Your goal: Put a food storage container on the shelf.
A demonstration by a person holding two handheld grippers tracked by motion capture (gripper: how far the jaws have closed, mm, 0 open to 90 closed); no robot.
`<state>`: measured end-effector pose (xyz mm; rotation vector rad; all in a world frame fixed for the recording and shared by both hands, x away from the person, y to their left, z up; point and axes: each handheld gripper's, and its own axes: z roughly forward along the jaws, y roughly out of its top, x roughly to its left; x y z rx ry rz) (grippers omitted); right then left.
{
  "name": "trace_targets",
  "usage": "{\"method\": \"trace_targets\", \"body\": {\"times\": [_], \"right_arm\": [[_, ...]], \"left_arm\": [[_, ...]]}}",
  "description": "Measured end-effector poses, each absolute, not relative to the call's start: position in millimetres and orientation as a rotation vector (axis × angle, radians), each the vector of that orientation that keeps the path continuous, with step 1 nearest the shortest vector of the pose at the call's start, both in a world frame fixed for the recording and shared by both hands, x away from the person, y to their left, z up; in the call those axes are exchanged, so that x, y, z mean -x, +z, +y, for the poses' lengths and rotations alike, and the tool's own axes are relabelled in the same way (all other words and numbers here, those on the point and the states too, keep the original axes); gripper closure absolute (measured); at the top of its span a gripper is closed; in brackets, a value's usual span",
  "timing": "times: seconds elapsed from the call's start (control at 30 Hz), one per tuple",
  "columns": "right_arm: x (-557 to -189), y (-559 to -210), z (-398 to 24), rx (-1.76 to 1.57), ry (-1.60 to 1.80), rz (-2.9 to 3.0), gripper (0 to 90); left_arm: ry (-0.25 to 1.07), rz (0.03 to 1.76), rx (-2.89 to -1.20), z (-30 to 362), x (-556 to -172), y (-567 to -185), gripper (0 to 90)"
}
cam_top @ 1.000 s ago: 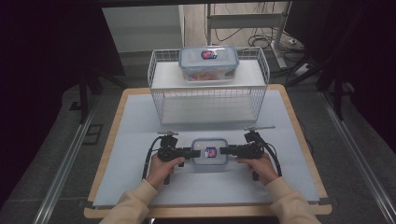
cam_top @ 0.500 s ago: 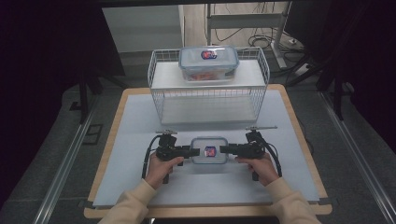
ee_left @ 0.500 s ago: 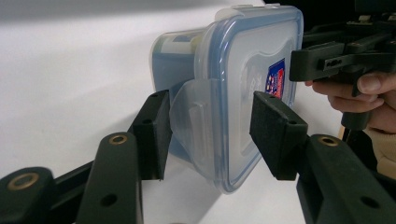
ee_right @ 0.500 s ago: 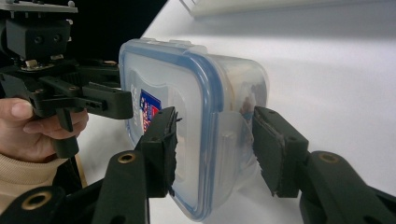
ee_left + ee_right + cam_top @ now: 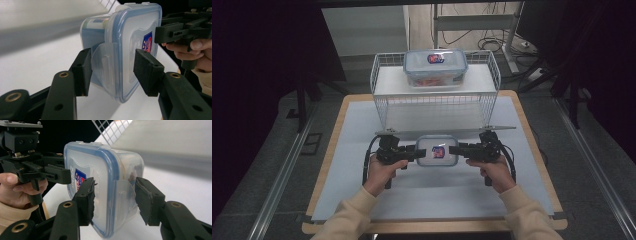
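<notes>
Holding the box (image 5: 437,151) from both ends, we've got the left gripper (image 5: 414,152) and right gripper (image 5: 455,149) each clamped on it. It sits just in front of the basket (image 5: 382,107).

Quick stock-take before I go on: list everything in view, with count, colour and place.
Held box: one, clear with blue-rimmed lid, between both tongs at the mat's middle.
Second box: one, same kind, on top of the rack.
Wire rack: one, white, far side of the table.
Mat: one, pale grey, covering the table.
Table: one, wooden edge.
Left tongs: black, clamped on the held box's left end.
Right tongs: black, clamped on its right end.
</notes>
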<state>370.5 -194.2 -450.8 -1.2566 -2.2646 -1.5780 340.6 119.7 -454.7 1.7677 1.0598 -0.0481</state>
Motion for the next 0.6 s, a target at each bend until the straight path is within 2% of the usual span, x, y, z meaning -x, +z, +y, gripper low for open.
{"method": "trace_targets", "body": {"times": [0.33, 0.6], "right_arm": [[-383.6, -396.8, -195.4, 1.229, -1.671, -2.317, 51.0], [-399.4, -338.7, -194.4, 1.198, -1.757, -2.355, 50.9]], "left_arm": [[0.007, 1.002, -1.748, 118.9, -360.4, -401.6, 50.1], [0.074, 0.938, -1.735, 120.5, -379.3, -346.6, 50.1]]}}
